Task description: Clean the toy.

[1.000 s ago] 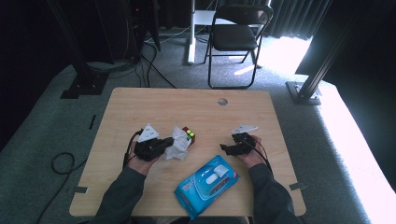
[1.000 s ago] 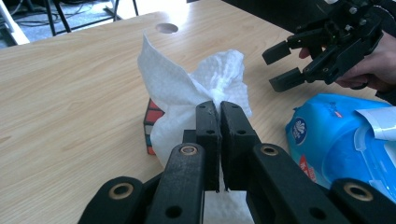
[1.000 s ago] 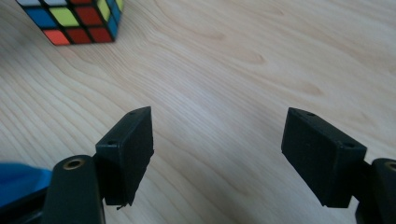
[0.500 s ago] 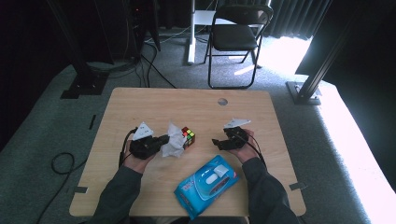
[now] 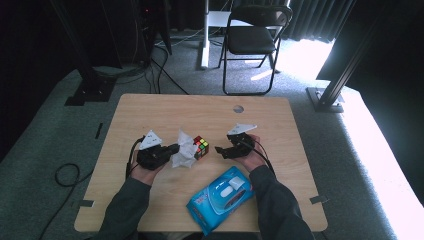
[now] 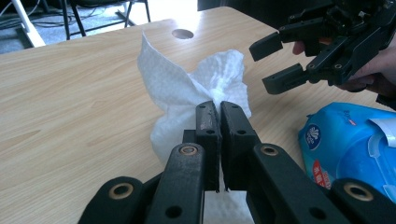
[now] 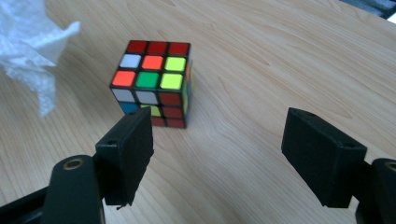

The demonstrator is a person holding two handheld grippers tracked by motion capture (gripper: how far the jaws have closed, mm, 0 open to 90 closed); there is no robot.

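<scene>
in the high view the rubik's cube (image 5: 201, 146) sits near the middle of the wooden table (image 5: 150, 110). just beside the cube on its left is a crumpled white tissue (image 5: 184, 152), pinched by the left gripper (image 5: 172, 149), whose jaws are pressed together on it. the right gripper (image 5: 220, 150) hovers just beside the cube on its right, jaws spread, with the cube apart from them. a blue pack of wet wipes (image 5: 221, 199) lies nearer the person than the cube, between the two sleeves.

in the left gripper view the left gripper (image 6: 219, 108) has its two black jaws clamped on a fold of the tissue (image 6: 177, 88), which stands up in front of them and hides the cube. the right gripper (image 6: 273, 63) shows farther off beyond the tissue, jaws apart and holding nothing, and the wet wipes (image 6: 341, 140) lie below it.

in the right gripper view the right gripper (image 7: 224, 140) looks down on the cube (image 7: 154, 84), which rests flat on the table ahead of the spread jaws, nearer the left-hand jaw and seemingly not touched by it, though the overlap makes that hard to judge. the tissue (image 7: 32, 42) lies beyond the cube's left side.
</scene>
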